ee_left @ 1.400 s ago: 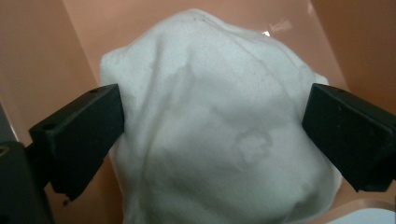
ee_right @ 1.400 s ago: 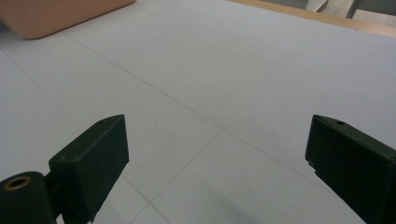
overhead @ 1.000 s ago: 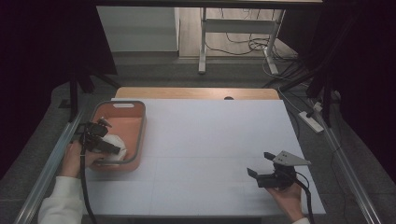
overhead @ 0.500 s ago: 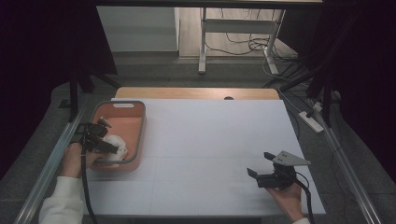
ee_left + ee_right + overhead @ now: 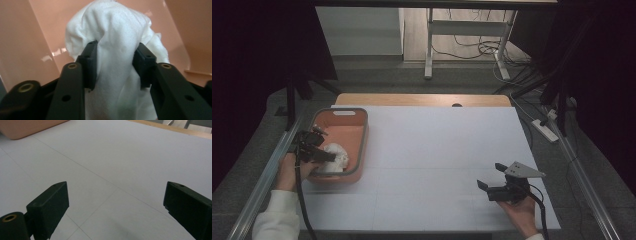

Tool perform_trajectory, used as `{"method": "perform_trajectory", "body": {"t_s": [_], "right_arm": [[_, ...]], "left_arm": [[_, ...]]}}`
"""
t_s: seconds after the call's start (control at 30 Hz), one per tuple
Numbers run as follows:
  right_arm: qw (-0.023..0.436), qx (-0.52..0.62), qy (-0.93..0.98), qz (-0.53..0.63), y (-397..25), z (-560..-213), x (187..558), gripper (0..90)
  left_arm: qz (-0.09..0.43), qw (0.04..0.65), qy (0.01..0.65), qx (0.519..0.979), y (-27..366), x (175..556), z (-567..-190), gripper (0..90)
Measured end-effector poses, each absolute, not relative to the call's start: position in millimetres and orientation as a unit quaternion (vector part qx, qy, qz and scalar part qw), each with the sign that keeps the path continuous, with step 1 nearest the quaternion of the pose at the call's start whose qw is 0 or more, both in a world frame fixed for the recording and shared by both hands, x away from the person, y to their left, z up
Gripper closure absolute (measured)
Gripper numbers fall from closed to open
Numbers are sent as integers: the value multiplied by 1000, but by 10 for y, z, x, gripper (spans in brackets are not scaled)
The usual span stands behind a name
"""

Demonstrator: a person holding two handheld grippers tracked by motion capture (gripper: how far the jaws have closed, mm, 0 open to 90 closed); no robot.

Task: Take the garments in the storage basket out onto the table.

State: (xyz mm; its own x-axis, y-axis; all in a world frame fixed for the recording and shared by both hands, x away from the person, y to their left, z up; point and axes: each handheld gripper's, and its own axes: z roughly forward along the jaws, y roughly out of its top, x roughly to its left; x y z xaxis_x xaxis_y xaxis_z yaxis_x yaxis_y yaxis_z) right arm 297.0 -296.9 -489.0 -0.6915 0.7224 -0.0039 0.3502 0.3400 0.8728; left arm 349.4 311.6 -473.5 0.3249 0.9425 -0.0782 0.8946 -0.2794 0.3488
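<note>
Starting at the jaws: the left gripper (image 5: pixel 115 62) has both black jaws clenched on a crumpled white cloth (image 5: pixel 117 50), one pad pressing in from each side, with the fabric bulging up and over the tips and hanging down between the arms. In the high view that same left gripper (image 5: pixel 326 156) sits over the near end of the salmon-coloured bin (image 5: pixel 362 131), jaws pointing toward 3 o'clock, and the cloth (image 5: pixel 335 159) is bunched inside the bin at its near end. Can't tell from any view whether the cloth is resting on the bin floor or lifted a bit off it. The bin's smooth pink walls fill the background around the cloth in the left gripper view.

The right gripper (image 5: pixel 491 178) is well apart from all that, over at about 5 o'clock on the white table (image 5: pixel 442 145), held in the person's right hand (image 5: pixel 522 212). Its jaws are spread wide with nothing between them, just bare tabletop showing in the gap in the right gripper view (image 5: pixel 117 202). They point toward roughly 10 o'clock, with a corner of the bin (image 5: pixel 27 127) far off at the top left of that view.
</note>
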Motion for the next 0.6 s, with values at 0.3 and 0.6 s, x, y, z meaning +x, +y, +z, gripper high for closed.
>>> {"method": "perform_trajectory", "body": {"t_s": [0.3, 0.6], "right_arm": [[200, 338, 793, 466, -2971, -4887, 2968, 63], [200, 338, 793, 466, -2972, -4893, 2973, 63]], "left_arm": [[79, 171, 573, 798, 3125, 3479, -4722, 648], [93, 194, 571, 792, 3183, 3426, -4680, 662]]}}
